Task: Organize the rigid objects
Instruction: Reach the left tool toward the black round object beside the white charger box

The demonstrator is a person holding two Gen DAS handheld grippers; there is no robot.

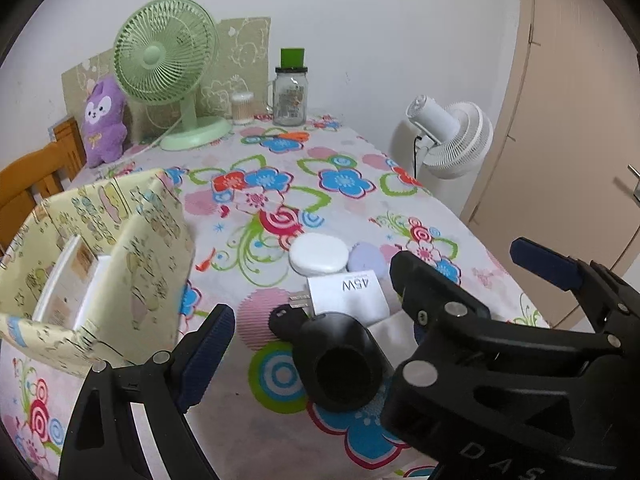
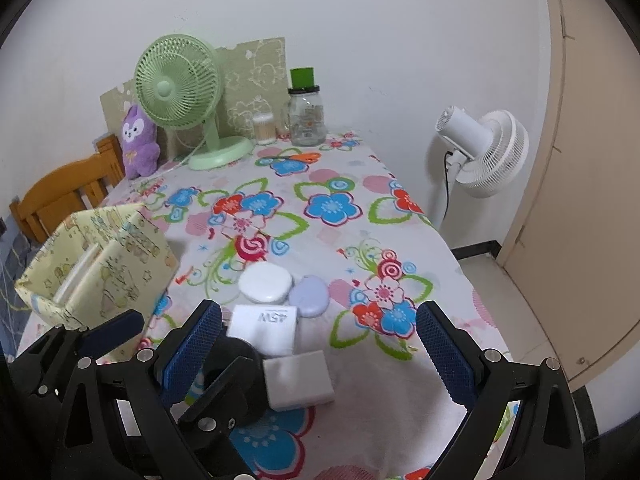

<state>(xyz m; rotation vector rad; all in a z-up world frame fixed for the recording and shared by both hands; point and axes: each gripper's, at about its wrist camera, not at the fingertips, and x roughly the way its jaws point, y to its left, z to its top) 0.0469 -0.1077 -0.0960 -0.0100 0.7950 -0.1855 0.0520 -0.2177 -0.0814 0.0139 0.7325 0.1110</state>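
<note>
A cluster of rigid objects lies on the flowered tablecloth: a black cylindrical object (image 1: 340, 360), a white 45W charger (image 1: 348, 294), a white oval case (image 1: 318, 254), a lilac oval case (image 1: 368, 258) and a white block (image 2: 298, 378). A yellow patterned box (image 1: 100, 256) stands at the left with white items inside. My left gripper (image 1: 312, 326) is open, its jaws on either side of the black object. My right gripper (image 2: 318, 346) is open above the white block and charger (image 2: 264, 326). The left gripper's arm also shows in the right wrist view (image 2: 132, 344).
At the back stand a green desk fan (image 1: 168, 64), a purple plush (image 1: 102, 120), a glass jar with green lid (image 1: 290, 92), a cotton-swab tub (image 1: 242, 108) and orange scissors (image 1: 294, 136). A white floor fan (image 1: 452, 136) and a door (image 1: 580, 120) are at the right, a wooden chair (image 1: 36, 176) at the left.
</note>
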